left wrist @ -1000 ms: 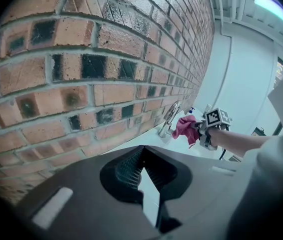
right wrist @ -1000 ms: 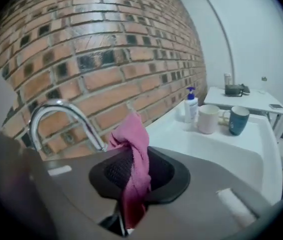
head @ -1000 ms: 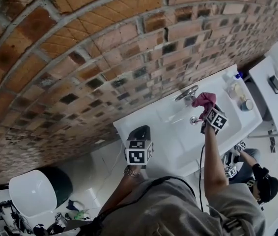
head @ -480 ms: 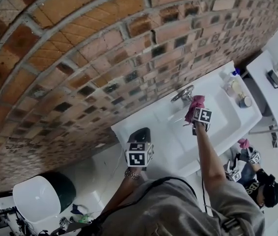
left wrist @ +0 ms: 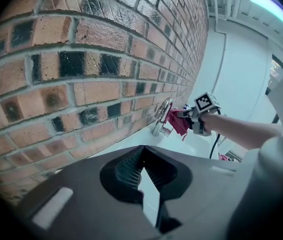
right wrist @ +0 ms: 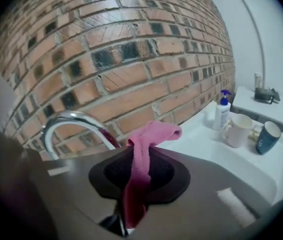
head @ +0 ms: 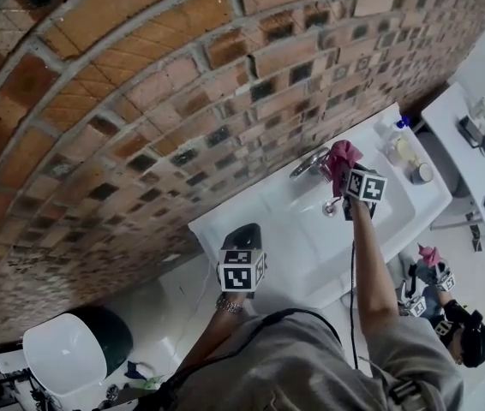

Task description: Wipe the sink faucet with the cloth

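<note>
A chrome faucet [head: 308, 163] curves out from the brick wall over a white sink [head: 311, 247]. My right gripper [head: 344, 172] is shut on a pink cloth [head: 340, 156], and the cloth touches the faucet's right side. In the right gripper view the cloth [right wrist: 144, 149] hangs between the jaws with the faucet arch [right wrist: 76, 121] just left of it. My left gripper [head: 243, 229] hovers at the sink's left end, shut with nothing held. In the left gripper view the faucet [left wrist: 161, 115], the cloth [left wrist: 178, 121] and the right gripper [left wrist: 190, 115] show far ahead.
A soap bottle [right wrist: 222, 110], a white mug [right wrist: 237, 130] and a dark blue cup [right wrist: 266, 136] stand on the sink's right end. The brick wall [head: 140, 101] rises right behind the faucet. A white shelf [head: 465, 144] is at the right and a white bowl [head: 62, 349] is at the lower left.
My right gripper has slid the cloth along the faucet, from over the basin up toward the wall side. The left gripper has stayed put.
</note>
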Available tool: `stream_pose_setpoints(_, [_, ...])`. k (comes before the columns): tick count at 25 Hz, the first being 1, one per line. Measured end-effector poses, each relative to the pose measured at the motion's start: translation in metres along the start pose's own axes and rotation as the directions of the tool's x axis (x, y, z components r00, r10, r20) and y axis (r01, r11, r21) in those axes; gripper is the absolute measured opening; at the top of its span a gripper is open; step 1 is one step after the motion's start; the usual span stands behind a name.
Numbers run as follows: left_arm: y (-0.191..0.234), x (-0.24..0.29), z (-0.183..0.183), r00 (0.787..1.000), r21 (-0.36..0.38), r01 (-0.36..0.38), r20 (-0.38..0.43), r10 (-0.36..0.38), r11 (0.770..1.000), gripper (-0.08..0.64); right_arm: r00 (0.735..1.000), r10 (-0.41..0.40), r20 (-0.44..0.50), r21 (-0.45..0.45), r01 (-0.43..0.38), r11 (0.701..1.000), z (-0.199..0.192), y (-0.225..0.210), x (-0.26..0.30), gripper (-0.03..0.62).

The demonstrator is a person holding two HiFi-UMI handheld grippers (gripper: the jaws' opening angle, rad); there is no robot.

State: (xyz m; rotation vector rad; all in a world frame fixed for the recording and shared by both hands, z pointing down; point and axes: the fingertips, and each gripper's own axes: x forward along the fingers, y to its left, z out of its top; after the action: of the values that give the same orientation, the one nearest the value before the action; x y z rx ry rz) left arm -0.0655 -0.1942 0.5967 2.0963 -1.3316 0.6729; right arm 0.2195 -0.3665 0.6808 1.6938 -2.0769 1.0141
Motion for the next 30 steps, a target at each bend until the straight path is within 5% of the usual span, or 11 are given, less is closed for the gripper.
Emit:
stream_pose_setpoints(6, [-0.002,-0.005,0.003,1.000,0.003,-0.004,0.009,0.004,1.000,0.020,0.974,-0.074,-0.214,-0.141,0.044,0.989,-0.048,0.010,0.057,0.060])
stream_pose_setpoints(10, [0.004,-0.009,0.004,1.000,-0.007,-0.020,0.019,0.020,1.000,0.020,0.985,-0.023,-0.172,-0.046,0.015,0.999,-0.044,0.013,0.056,0.060])
stream_pose_setpoints(13, [0.007,-0.012,0.006,0.999,-0.009,-0.027,0.025,0.027,1.000,0.020,0.990,0.140,0.012,0.062,-0.141,0.988,-0.007,0.018,0.053,0.058])
stream_pose_setpoints(17, [-0.002,-0.015,0.011,0.999,0.008,-0.012,0.039,0.012,1.000,0.020,0.893,0.392,0.220,0.060,-0.413,0.909,0.060,0.045,0.022,0.058])
stream_pose_setpoints(24, [-0.007,-0.020,0.014,0.998,0.014,-0.010,0.058,0.009,1.000,0.020,0.750,0.642,0.157,-0.182,-0.617,0.766,0.084,0.139,-0.053,0.058])
stream_pose_setpoints(28, [-0.015,-0.024,0.016,0.997,0.020,-0.002,0.071,0.000,1.000,0.020,0.814,0.568,0.121,-0.266,-0.525,0.809,0.064,0.163,-0.050,0.058])
stream_pose_setpoints(30, [-0.021,-0.027,0.015,0.997,0.030,0.002,0.073,-0.004,1.000,0.020,0.810,0.572,0.129,-0.253,-0.531,0.809,0.056,0.170,-0.052,0.058])
